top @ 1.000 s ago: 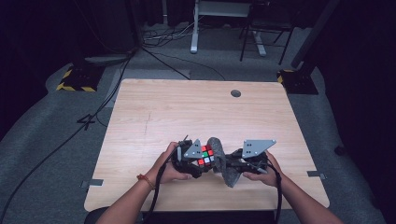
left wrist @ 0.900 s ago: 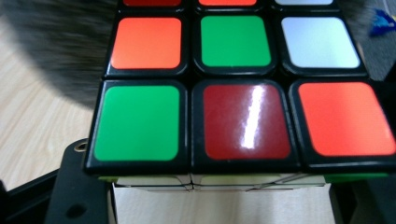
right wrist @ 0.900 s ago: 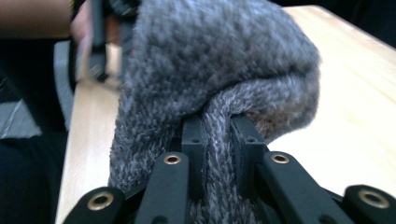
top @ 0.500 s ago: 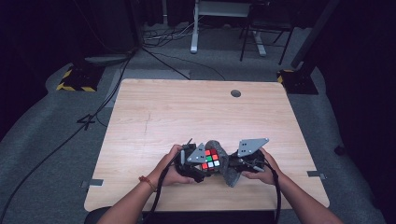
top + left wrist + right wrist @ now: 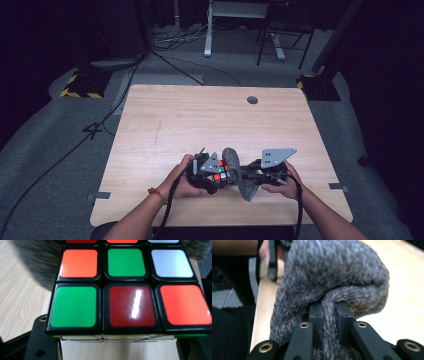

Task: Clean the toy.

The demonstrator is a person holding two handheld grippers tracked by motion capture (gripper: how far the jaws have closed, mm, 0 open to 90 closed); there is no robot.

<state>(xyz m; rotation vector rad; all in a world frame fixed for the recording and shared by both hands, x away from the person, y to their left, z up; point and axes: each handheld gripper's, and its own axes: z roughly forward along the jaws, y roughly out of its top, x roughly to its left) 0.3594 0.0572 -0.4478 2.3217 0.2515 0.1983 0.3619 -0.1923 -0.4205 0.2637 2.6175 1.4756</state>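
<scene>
Puzzle cube (image 5: 220,172), coloured squares, no readable writing: clamped in left gripper (image 5: 216,176), near table (image 5: 200,120) front edge. Grey fuzzy cloth (image 5: 241,175): pinched in right gripper (image 5: 328,315), pressed against cube. Both forearms reach in level, hands facing inward.

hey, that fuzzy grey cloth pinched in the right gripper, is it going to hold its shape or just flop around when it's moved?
Probably floppy: the grey cloth folds over the right gripper and droops around its jaws. Its fuzzy pile suggests it is light and unlikely to slip from the pinch. In the high view it sags toward the table.
</scene>
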